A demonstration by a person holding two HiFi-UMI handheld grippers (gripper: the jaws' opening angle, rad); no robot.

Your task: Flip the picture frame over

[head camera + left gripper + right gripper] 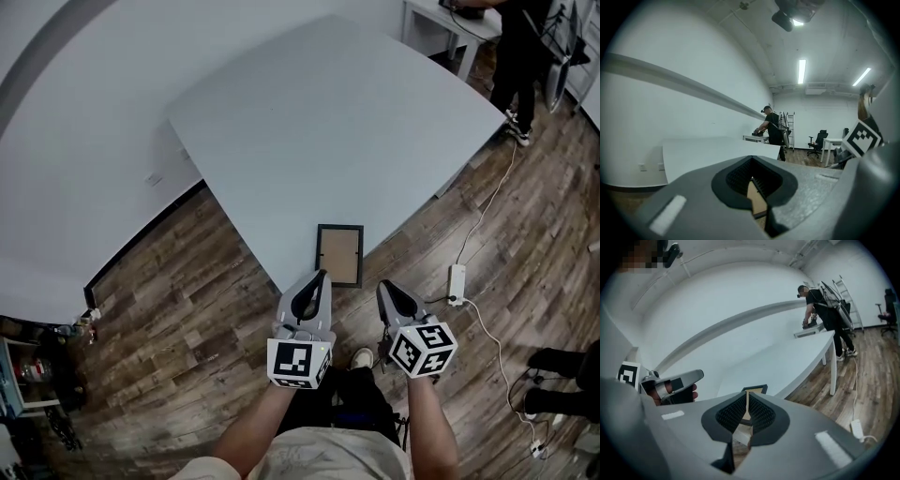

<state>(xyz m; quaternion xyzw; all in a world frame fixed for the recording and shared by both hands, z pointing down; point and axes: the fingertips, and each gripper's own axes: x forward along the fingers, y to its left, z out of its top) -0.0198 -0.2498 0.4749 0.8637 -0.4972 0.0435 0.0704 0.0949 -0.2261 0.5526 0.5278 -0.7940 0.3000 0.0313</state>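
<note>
**Picture frame** (339, 254): black border, brown panel facing up. It lies flat at the lower edge of the table (356, 122), near its corner. The long axis runs up and down in the head view, pointing away from the person.

**Left gripper** (322, 276): jaws closed, nothing between them. The tip is just left of the frame's lower end.

**Right gripper** (384, 287): jaws closed and empty. It sits to the lower right of the frame, over the floor (187, 309).

**Surface:** white tabletop, bare apart from the frame.

**Room:** dark wood-plank floor and a white wall (75, 112). A white power strip (457, 284) with its cable lies right of centre. A person (520, 56) in dark clothes stands at a second table at the upper right.

**Markings:** black-and-white square patterns on each gripper's cube.
</note>
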